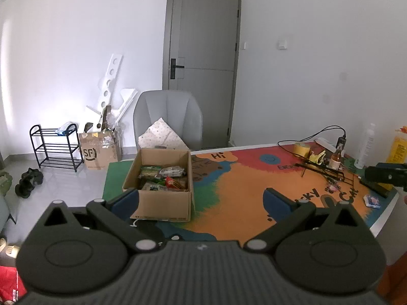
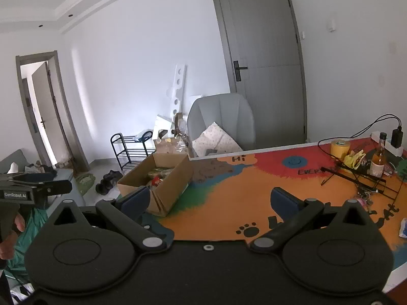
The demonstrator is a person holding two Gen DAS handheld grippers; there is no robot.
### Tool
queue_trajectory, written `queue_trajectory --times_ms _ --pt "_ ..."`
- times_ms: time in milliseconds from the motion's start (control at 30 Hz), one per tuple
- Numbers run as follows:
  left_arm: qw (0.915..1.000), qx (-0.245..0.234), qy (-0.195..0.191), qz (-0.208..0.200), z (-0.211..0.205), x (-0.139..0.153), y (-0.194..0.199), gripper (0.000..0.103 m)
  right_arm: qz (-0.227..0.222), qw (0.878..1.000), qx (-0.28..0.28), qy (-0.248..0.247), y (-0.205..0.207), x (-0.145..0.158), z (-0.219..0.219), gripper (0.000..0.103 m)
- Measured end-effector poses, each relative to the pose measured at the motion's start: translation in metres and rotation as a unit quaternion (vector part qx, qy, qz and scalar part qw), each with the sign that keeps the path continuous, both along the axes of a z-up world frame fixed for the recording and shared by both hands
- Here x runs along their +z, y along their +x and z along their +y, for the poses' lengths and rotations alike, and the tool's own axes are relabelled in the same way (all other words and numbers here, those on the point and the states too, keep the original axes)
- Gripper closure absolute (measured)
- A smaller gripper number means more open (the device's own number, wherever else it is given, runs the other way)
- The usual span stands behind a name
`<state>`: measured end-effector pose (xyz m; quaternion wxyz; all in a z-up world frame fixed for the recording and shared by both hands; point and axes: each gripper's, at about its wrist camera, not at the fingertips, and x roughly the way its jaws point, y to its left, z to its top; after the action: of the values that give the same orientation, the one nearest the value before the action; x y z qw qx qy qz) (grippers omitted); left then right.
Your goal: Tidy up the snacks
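Observation:
An open cardboard box (image 1: pixel 162 204) stands on the left end of the colourful table mat (image 1: pixel 241 190); it also shows in the right wrist view (image 2: pixel 175 178). Several snack packets (image 1: pixel 165 178) lie inside it. A small blue-and-pink packet (image 1: pixel 372 200) lies on the mat at the right, by the table edge (image 2: pixel 404 226). My left gripper (image 1: pixel 201 200) is open and empty, held above the mat just right of the box. My right gripper (image 2: pixel 208 200) is open and empty, above the middle of the mat.
A black wire rack (image 1: pixel 328 172), a yellow tape roll (image 1: pixel 301 148), a small bottle (image 1: pixel 337 158) and a charger with cables stand at the table's back right. A grey chair (image 1: pixel 168 117) stands behind the table. A shoe rack (image 1: pixel 54 147) and an SF carton (image 1: pixel 99 150) are on the floor.

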<state>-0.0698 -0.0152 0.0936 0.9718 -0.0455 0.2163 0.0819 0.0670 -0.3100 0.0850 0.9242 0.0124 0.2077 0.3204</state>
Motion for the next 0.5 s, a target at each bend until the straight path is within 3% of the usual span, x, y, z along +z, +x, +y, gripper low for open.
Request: queue_trajectory --times_ms 500 --pt "0.9997 0.0 -0.018 0.019 0.0093 -0.0105 0.0062 0.0 0.003 1.0 -0.013 -0.015 0.0019 -0.0076 0.0055 0.0"
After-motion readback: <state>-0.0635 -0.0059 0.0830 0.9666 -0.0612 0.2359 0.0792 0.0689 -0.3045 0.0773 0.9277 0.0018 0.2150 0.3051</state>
